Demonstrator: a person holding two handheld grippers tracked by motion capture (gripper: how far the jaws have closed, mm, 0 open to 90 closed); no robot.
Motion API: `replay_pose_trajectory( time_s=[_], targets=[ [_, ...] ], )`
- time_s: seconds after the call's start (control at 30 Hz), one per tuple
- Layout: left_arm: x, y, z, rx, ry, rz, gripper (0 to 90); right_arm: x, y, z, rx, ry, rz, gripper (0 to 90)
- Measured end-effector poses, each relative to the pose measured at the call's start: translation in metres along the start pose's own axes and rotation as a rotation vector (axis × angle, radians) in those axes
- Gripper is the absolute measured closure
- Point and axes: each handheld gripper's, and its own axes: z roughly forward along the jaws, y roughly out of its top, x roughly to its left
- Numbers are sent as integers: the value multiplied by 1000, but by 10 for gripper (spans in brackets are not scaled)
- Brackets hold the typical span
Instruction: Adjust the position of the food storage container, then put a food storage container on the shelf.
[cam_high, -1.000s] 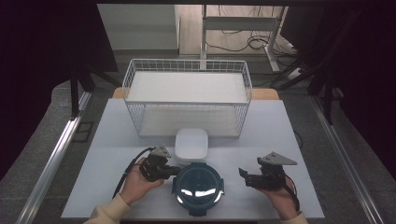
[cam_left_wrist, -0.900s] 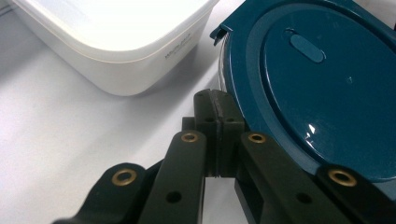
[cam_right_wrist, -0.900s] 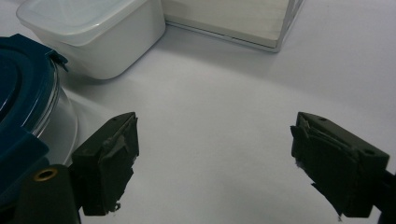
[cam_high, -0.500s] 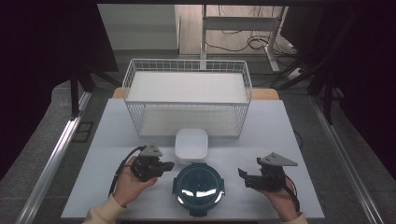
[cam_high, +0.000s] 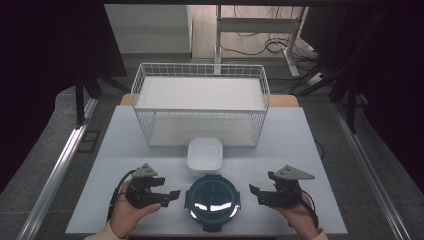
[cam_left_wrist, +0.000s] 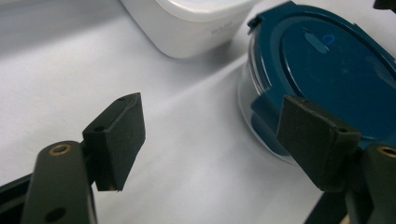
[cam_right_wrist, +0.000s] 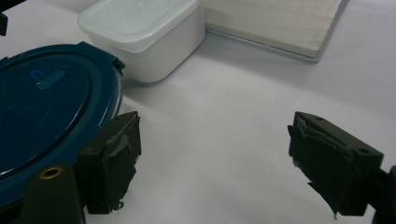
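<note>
Nearest the person, a round glass container with a glossy dark-blue clip lid (cam_high: 212, 201) sits on the matte white table (cam_high: 300, 140) between the left gripper (cam_high: 172, 195) and right gripper (cam_high: 253, 192). Both stand spread with nothing between the jaws; the left's have just been opening. The lid hides any contents. Just behind sits a rounded-square white plastic box (cam_high: 204, 154), lidded, then a white wire basket (cam_high: 200, 102).

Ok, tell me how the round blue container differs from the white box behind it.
The round blue container is circular with a dark glossy lid and clip tabs; the white box is a rounded square, plain and matte. The blue container looks wider and sits nearer the person, between both grippers; the white box sits nearer the wire basket. Both are lidded.
</note>
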Motion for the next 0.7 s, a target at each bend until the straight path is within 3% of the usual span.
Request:
replay_pose_trajectory(
  time_s=[0.17, 0.3, 0.47, 0.6, 0.7],
  targets=[
    [6, -1, -2, -20, 8, -33, 215, 1, 0, -1, 5, 17, -7, 169],
    [9, -1, -2, -12, 5, -39, 199, 1, 0, -1, 2, 23, 0, 169],
    [7, 0, -7, -37, 4, -43, 164, 0, 1, -2, -3, 39, 13, 169],
    [10, 0, -4, -26, -27, -67, 134, 0, 2, -4, -2, 54, 41, 167],
    [9, 0, -3, -20, -28, -82, 119, 0, 2, -4, 6, 75, 77, 162]
  ],
)
